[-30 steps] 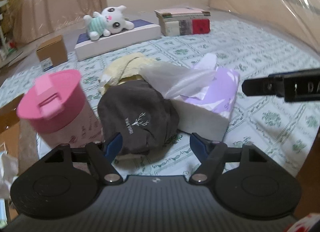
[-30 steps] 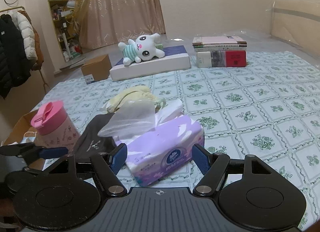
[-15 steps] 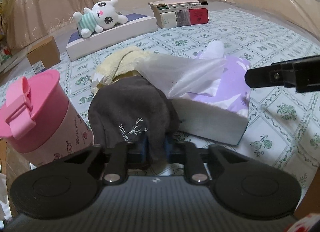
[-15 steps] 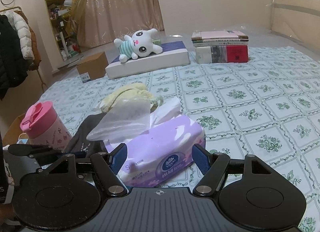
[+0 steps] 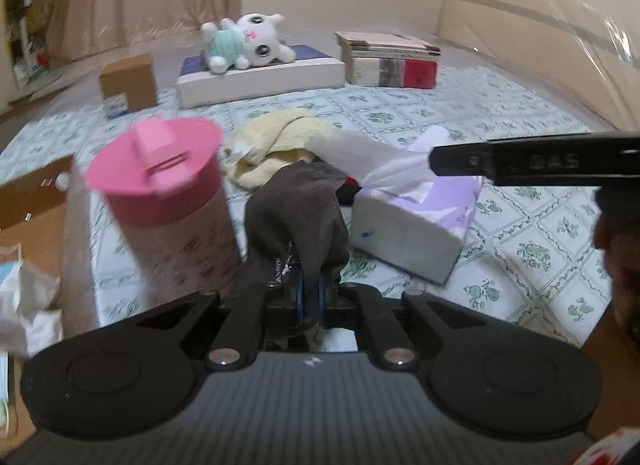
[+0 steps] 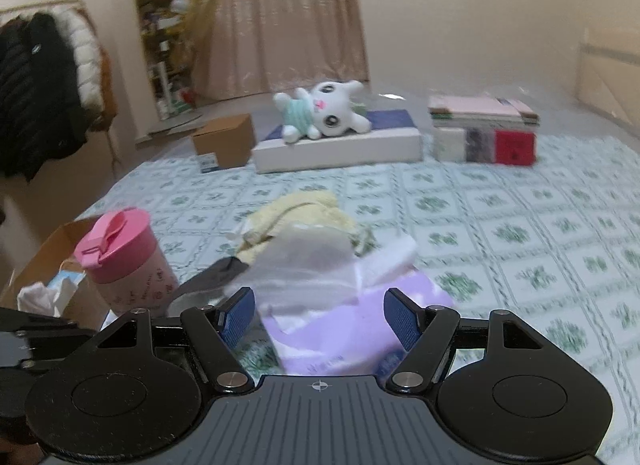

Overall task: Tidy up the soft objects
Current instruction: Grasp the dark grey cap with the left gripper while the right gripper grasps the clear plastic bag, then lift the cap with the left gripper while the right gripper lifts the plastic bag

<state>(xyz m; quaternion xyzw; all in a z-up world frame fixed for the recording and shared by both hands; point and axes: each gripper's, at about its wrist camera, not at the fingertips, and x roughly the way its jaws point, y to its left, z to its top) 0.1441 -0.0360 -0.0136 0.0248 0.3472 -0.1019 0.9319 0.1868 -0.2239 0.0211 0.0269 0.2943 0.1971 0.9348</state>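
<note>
A: How is the left tool (image 5: 310,297) seen?

B: It is clenched on the dark grey cloth (image 5: 298,221), whose edge is pinched between the blue pads; the cloth is stretched up from the patterned bed sheet (image 5: 520,225), just beside the pink-lidded cup (image 5: 168,201).

A: And the right tool (image 6: 318,315)?

B: It is held released, nothing gripped. The purple tissue pack (image 6: 356,329) is seen between its spread fingers, untouched by the pads.

A: What else is found nearby?

B: A yellow towel (image 6: 304,213) is bunched behind the pack. A plush toy (image 6: 320,113) is laid on a white box (image 6: 340,149) farther back.
</note>
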